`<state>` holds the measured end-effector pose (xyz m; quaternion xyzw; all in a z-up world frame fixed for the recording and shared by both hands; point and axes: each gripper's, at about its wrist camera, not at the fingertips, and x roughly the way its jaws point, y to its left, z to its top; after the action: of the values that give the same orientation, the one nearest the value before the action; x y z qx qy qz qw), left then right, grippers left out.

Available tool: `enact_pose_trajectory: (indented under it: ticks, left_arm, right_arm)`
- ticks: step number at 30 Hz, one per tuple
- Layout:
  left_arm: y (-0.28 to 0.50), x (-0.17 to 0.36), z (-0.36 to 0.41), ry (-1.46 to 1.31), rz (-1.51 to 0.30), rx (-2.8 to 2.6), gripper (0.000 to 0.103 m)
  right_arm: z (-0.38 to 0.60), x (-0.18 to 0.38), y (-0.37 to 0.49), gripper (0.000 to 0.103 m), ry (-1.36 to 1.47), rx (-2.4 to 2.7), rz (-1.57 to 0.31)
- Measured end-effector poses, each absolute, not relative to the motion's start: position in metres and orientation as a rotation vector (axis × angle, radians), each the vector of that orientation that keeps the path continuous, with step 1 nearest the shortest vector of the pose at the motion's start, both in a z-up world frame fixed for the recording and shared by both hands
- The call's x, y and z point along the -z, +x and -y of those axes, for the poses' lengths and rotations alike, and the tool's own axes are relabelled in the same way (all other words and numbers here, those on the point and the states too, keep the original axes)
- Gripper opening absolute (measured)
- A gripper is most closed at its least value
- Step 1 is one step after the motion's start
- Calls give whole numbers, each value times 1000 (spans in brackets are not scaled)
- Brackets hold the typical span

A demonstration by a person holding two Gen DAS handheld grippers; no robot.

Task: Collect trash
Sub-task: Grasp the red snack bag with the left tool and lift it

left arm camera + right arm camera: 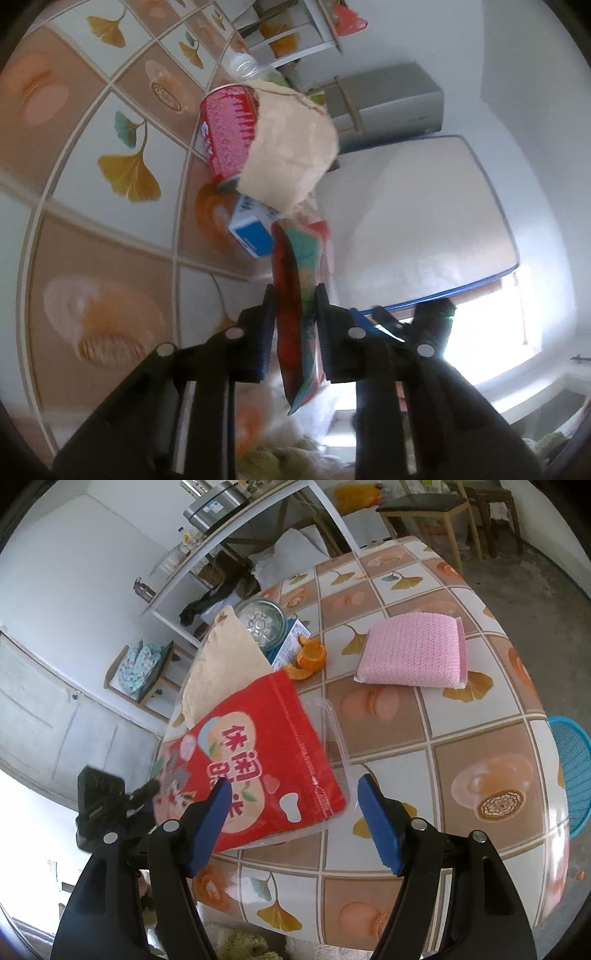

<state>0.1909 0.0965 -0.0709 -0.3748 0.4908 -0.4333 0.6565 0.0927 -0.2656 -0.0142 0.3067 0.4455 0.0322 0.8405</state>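
The left black hand-held gripper [295, 295], rolled sideways, has its blue-padded fingers [267, 332] closed nearly together, pinching something flat. The right black hand-held gripper [293, 794] points steeply downward, its blue pads [380, 823] standing wide apart, gripping nothing.

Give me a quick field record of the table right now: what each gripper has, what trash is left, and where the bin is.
left gripper: jaws closed on the red snack bag, seen edge-on between the pads
right gripper: open, empty, hovering above the table
bag position: tilted, one end over a clear plastic tray
paper bag: behind the snack bag
orange peel: loose on the table
pink cloth: folded, lying flat
blue basket: beside the table edge
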Motion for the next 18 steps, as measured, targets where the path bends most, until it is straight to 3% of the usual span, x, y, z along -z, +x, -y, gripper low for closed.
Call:
enact_pose_trajectory:
  ticks: [13, 18]
  left_arm:
    - [120, 72, -107, -878, -1120, 983, 22]
    - [125, 81, -102, -920, -1123, 971, 16]
  right_arm:
    - [263, 12, 83, 69, 663, -84, -919]
    - [270, 11, 69, 69, 665, -65, -910]
